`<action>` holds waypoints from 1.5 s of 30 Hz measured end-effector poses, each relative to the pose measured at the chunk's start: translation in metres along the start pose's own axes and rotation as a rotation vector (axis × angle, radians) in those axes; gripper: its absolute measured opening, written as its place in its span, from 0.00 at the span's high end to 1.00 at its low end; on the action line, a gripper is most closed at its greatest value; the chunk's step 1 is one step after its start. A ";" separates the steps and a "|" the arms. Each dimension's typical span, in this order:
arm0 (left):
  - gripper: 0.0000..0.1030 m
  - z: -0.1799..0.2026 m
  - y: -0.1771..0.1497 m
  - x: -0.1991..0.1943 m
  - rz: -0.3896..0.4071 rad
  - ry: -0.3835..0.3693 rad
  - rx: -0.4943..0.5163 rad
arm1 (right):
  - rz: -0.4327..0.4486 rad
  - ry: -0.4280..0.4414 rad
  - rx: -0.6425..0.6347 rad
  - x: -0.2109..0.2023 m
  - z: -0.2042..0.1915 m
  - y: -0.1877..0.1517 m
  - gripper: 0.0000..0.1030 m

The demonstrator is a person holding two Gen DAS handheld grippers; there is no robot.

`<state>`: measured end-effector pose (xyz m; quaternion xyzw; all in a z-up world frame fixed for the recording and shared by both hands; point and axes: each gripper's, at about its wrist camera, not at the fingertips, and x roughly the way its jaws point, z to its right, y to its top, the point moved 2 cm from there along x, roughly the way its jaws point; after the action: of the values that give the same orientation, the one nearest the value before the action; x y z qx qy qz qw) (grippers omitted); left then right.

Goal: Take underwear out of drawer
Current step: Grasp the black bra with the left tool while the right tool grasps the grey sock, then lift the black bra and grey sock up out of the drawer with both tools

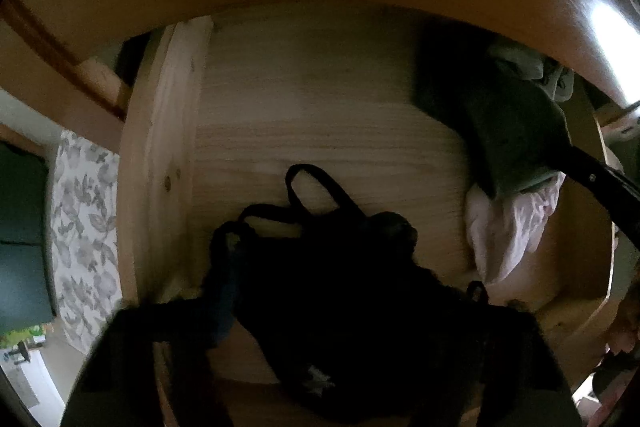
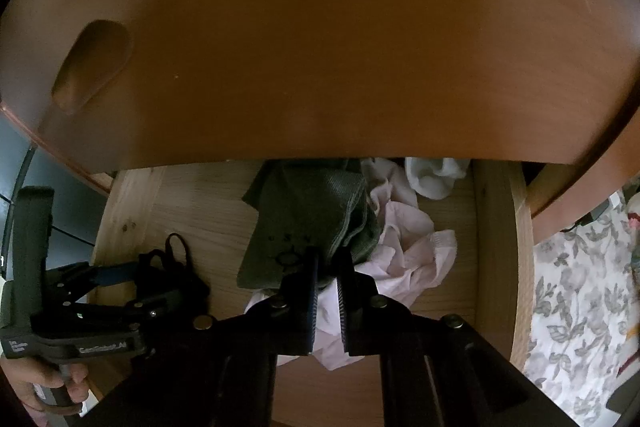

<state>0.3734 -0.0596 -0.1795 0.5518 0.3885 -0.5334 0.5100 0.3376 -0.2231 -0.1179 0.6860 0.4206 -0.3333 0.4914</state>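
**Both tongs down in the drawer, each on fabric**

Open pale pine drawer under an orange-brown wooden front.

Left gripper: jaws partly closed around the black strappy lace underwear, which lies on the drawer floor at 7 o'clock in the right wrist view. The left wrist view is too dark to say if the pads bite.

Right gripper: jaws nearly together, pinching the lower edge of the folded olive-green knit cloth, centre of the drawer, on top of the crumpled pale pink garment.

Handling, judged: all light, limp and stretchy. Thin straps can slip or snag, so pinch bunched fabric at the body or waistband, not a loop.

Count: one black, one olive, one pink, one white bundle at 1 o'clock. Two grippers. One hand visible.
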 end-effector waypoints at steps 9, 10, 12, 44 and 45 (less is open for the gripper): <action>0.91 0.007 -0.002 -0.002 0.046 -0.018 0.034 | 0.007 0.000 -0.005 -0.002 -0.001 -0.001 0.93; 0.91 0.007 -0.003 -0.004 0.061 -0.018 0.041 | 0.012 0.004 -0.005 -0.003 -0.001 -0.001 0.93; 0.92 0.008 -0.003 -0.008 0.089 -0.028 0.043 | 0.029 0.021 -0.002 -0.005 -0.001 -0.001 0.93; 0.93 -0.018 -0.043 -0.126 0.389 -0.155 -0.002 | 0.264 0.306 0.052 -0.163 -0.007 -0.008 0.94; 0.93 -0.018 -0.044 -0.133 0.404 -0.155 -0.002 | 0.275 0.311 0.048 -0.169 -0.010 -0.008 0.94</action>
<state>0.3168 -0.0191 -0.0564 0.5752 0.2302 -0.4607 0.6355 0.2592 -0.2541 0.0293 0.7916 0.3860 -0.1630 0.4448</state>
